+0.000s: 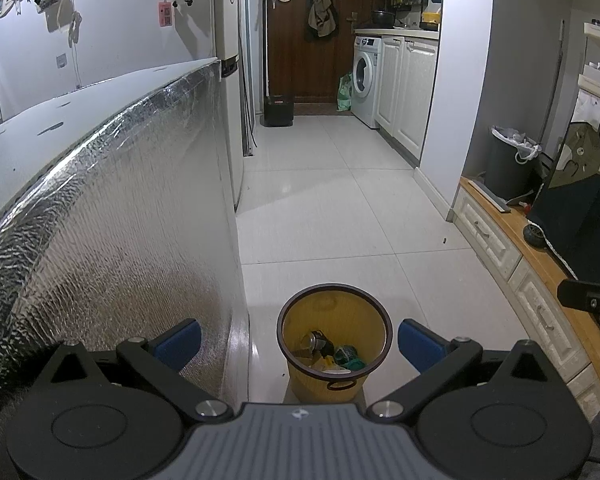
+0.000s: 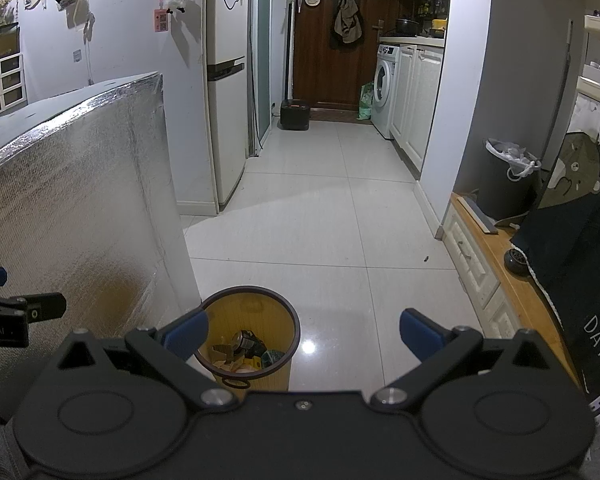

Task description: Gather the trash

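Both grippers are hanging wide open and empty: the left gripper (image 1: 300,340) directly over the yellow wastebasket (image 1: 334,344), the right gripper (image 2: 304,334) just right of it. A can (image 1: 318,340) and crumpled wrappers (image 1: 346,356) are lying inside. To the right, a dark cloth (image 2: 580,280) is showing "DAY!". Farther off, a washing machine (image 1: 366,76) is standing.

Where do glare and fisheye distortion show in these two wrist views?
Left wrist view: the foil-covered panel bows strongly and glints along its top edge; corners vignette black. Right wrist view: a lamp reflection sits on the floor tile beside the yellow bin; walls curve at the edges.
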Available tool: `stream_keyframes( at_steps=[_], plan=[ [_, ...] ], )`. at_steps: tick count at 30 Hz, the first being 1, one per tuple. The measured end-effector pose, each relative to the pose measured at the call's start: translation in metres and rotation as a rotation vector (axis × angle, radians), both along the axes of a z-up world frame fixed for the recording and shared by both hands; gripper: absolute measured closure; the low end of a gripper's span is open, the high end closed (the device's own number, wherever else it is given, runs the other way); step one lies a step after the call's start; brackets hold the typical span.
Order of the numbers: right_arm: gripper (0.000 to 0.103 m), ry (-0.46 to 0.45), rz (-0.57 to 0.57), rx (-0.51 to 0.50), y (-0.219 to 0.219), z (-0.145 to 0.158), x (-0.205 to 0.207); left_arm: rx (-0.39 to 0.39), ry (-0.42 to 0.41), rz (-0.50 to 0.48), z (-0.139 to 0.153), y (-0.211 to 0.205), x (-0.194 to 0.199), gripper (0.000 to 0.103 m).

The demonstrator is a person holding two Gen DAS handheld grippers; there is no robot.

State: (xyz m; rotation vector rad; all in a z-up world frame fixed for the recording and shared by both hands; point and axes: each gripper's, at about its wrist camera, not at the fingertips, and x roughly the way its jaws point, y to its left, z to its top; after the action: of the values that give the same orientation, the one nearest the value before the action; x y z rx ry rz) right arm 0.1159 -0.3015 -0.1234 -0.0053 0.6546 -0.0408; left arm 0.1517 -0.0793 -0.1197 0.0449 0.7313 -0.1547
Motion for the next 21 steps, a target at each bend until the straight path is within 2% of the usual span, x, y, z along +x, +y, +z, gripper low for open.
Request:
stream_keyframes(
  at_steps=[21],
  plan=[
    [0.0, 0.002, -0.001, 0.003, 0.0009, -0.0017, 0.0006, 0.0, -0.006, 0.003, -0.0014, -0.0001, -0.0026, 0.0]
  ],
)
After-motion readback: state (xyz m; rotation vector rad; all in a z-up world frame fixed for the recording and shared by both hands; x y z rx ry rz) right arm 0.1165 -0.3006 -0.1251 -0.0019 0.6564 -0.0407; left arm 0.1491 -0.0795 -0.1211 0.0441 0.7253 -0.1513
